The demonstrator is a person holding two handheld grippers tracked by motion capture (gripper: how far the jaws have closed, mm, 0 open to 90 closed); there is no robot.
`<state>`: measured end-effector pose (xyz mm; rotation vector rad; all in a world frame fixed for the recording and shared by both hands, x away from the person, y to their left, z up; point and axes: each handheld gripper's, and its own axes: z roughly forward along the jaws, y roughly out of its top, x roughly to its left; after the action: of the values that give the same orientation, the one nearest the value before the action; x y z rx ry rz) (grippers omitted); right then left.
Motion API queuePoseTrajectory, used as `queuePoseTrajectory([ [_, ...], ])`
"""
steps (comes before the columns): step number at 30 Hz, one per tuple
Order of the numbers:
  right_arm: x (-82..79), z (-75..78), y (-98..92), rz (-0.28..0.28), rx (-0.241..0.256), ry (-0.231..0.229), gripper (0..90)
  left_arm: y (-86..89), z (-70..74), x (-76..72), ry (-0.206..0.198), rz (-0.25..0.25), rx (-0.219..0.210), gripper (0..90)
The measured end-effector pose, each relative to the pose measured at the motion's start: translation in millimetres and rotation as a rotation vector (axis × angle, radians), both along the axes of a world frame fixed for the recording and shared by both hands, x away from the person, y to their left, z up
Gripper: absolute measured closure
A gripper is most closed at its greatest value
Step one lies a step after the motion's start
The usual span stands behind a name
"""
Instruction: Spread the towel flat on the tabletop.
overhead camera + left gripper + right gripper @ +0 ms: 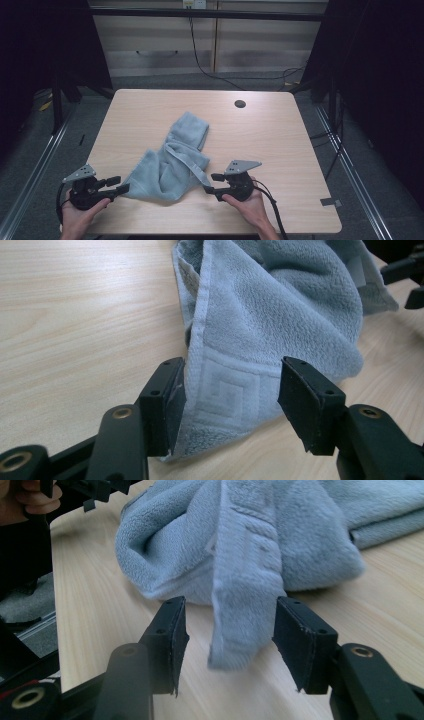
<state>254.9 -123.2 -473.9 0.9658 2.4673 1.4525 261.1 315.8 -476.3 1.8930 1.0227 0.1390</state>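
A light blue-grey towel lies crumpled on the near half of the table, a little left of the middle. One folded part stretches toward the far side, and a narrow hemmed strip runs down to the near right. No brand or readable writing is visible on it; in the left gripper view the towel has only a woven square-spiral pattern along its border.

The left gripper is at the near left corner of the towel. Its jaws are spread apart and the patterned corner lies between them; the cloth touches the left jaw, but the right jaw stands off from it, so nothing is grasped. The right gripper is at the near right end of the strip. In the right gripper view the strip end of the towel hangs between the two separated jaws, and this gripper is also released.

The table is pale wood with a round dark cable hole near the far right. The right half and the far edge are bare. Behind stand light wooden cabinets with a black cable hanging down, and the floor is grey carpet.
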Motion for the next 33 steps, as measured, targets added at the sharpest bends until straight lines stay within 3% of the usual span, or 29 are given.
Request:
queuePoseTrajectory([
  [5, 4.3, -5.8, 16.8, 0.019, -0.049, -0.013, 51.1, 1.1, -6.5, 0.6, 0.02, 0.008, -0.005, 42.7],
  [7, 4.9, -10.2, 19.7, -0.004, -0.082, -0.016, 59.7, 2.6, -6.9, 0.5, 0.019, 0.011, -0.002, 42.0],
  [13, 9.0, -9.7, 10.8, -0.054, -0.029, -0.004, 87.0, 3.2, -10.1, 1.3, 0.017, 0.002, 0.004, 42.0],
  [20, 15.4, 1.2, -1.4, -0.083, -0.015, -0.005, 88.3, 7.6, -17.1, 5.3, 0.041, 0.018, 0.007, 41.8],
  [24, 17.1, 0.1, -3.0, -0.085, -0.003, 0.001, 88.3, 5.0, -21.8, 8.7, 0.058, -0.009, 0.016, 42.8],
  [25, 17.8, 0.1, -3.0, -0.083, 0.002, -0.001, 88.3, 0.0, -23.3, 10.1, 0.081, -0.031, -0.006, 44.3],
  [27, 18.9, 0.6, -3.7, -0.083, 0.011, 0.001, 88.3, -5.9, -25.5, 11.5, 0.096, -0.049, 0.042, 47.5],
  [29, 19.6, 0.9, -4.2, -0.084, 0.012, -0.001, 88.3, -8.6, -25.9, 11.0, 0.108, -0.072, 0.047, 62.6],
  [30, 20.5, 2.8, -5.8, -0.085, 0.008, -0.003, 88.3, -11.5, -25.0, 9.5, 0.109, -0.087, 0.06, 76.3],
  [31, 20.9, 4.4, -7.3, -0.088, 0.016, -0.004, 88.3, -13.8, -21.5, 6.7, 0.079, -0.123, 0.067, 86.6],
  [33, 21.4, 8.9, -11.9, -0.096, 0.032, -0.004, 88.4, -13.3, -16.1, 6.1, 0.073, -0.129, 0.051, 87.7],
])
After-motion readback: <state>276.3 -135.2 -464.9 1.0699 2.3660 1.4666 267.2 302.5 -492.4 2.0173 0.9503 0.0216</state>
